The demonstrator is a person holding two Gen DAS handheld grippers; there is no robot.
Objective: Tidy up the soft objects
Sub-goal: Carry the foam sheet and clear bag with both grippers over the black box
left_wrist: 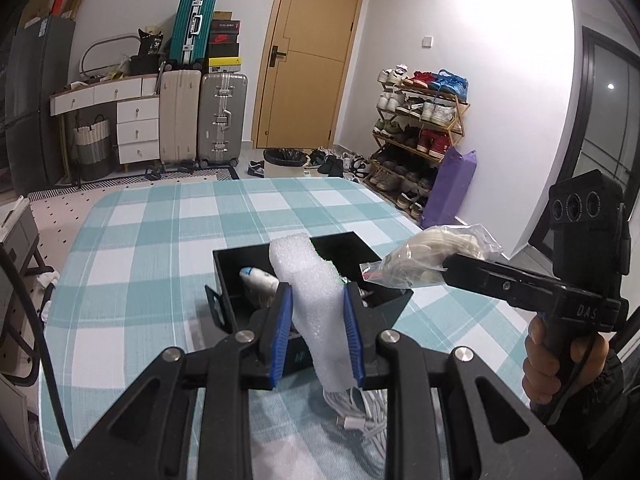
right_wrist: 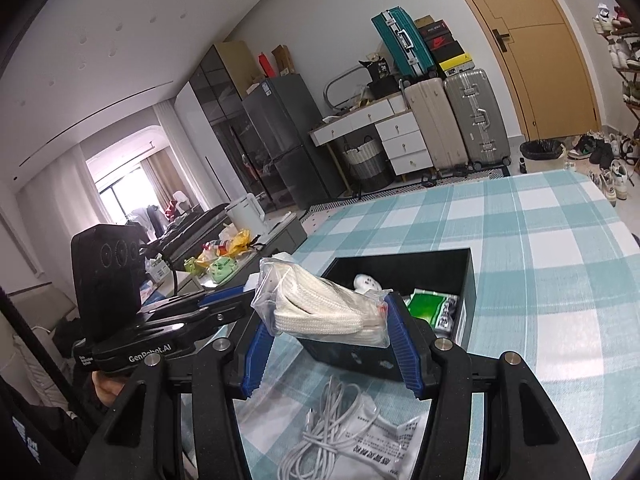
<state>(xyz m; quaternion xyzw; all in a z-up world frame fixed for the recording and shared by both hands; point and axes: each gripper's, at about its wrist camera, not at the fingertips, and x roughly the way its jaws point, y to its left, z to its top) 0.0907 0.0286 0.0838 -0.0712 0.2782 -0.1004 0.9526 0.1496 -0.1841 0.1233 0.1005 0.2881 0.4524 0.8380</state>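
Above the tabletop, left claw (left_wrist: 318, 330): clamped on a strip of white foam (left_wrist: 310, 288); blue pads press both sides; strip stands upright and sags below the pads.
Right claw (right_wrist: 330, 344): partly closed on a clear bag of white cloth (right_wrist: 324, 308); bag bulges up and left past the fingertips, held off the surface.
Black box (right_wrist: 466, 280): open-topped, on the checked cloth just ahead of both claws; partly hidden behind the foam in the left view and behind the bag in the right view.
Box contents: green packet (right_wrist: 430, 306) against the right wall; small white object (right_wrist: 366, 283) near the far left corner.
White cable (right_wrist: 328, 428): loose coil on the tabletop (left_wrist: 160, 240) in front of the box, directly under the claws.
Printed plastic bag (right_wrist: 384, 444): flat under and beside the cable.
Hand (left_wrist: 560, 364): wrapped round the right handle, at the right edge of the left view.
Background: suitcases (left_wrist: 202, 116), wooden door (left_wrist: 310, 56), shoe rack (left_wrist: 420, 128), bin (left_wrist: 284, 162), all well apart from the tabletop.
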